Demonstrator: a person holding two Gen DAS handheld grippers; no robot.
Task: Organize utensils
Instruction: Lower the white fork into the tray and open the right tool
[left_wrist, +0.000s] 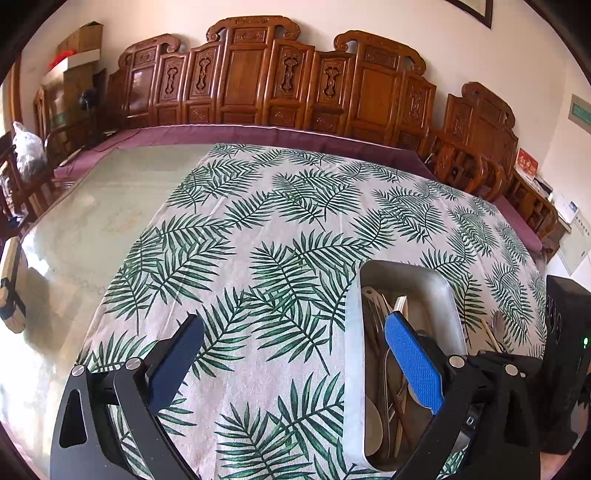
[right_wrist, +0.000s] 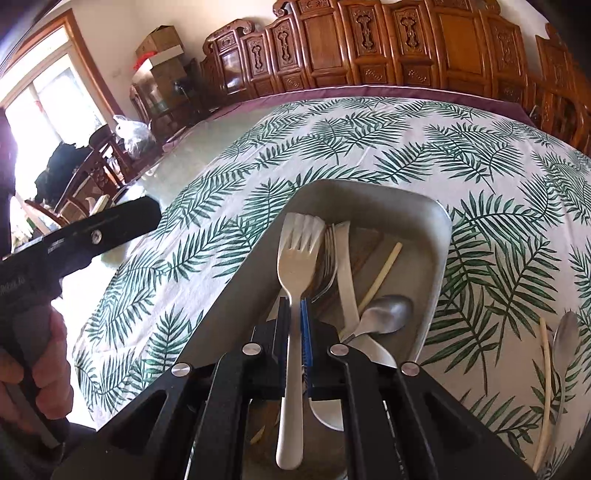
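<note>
A grey metal tray (right_wrist: 439, 240) sits on the leaf-print tablecloth and holds a fork, a knife (right_wrist: 345, 266), a chopstick (right_wrist: 384, 273) and a spoon (right_wrist: 384, 314). My right gripper (right_wrist: 294, 310) is shut on a silver fork (right_wrist: 297, 258), held above the tray with the tines pointing away. My left gripper (left_wrist: 295, 325) is open and empty, its right finger (left_wrist: 413, 362) over the tray (left_wrist: 406, 273), its left finger over the cloth. A spoon (right_wrist: 567, 339) and a chopstick (right_wrist: 546, 373) lie on the cloth right of the tray.
The leaf-print tablecloth (left_wrist: 258, 229) covers the right part of a glass-topped table (left_wrist: 92, 221). Carved wooden chairs (left_wrist: 258, 74) line the far side. The left gripper's body (right_wrist: 92, 232) and the hand holding it show at the left of the right wrist view.
</note>
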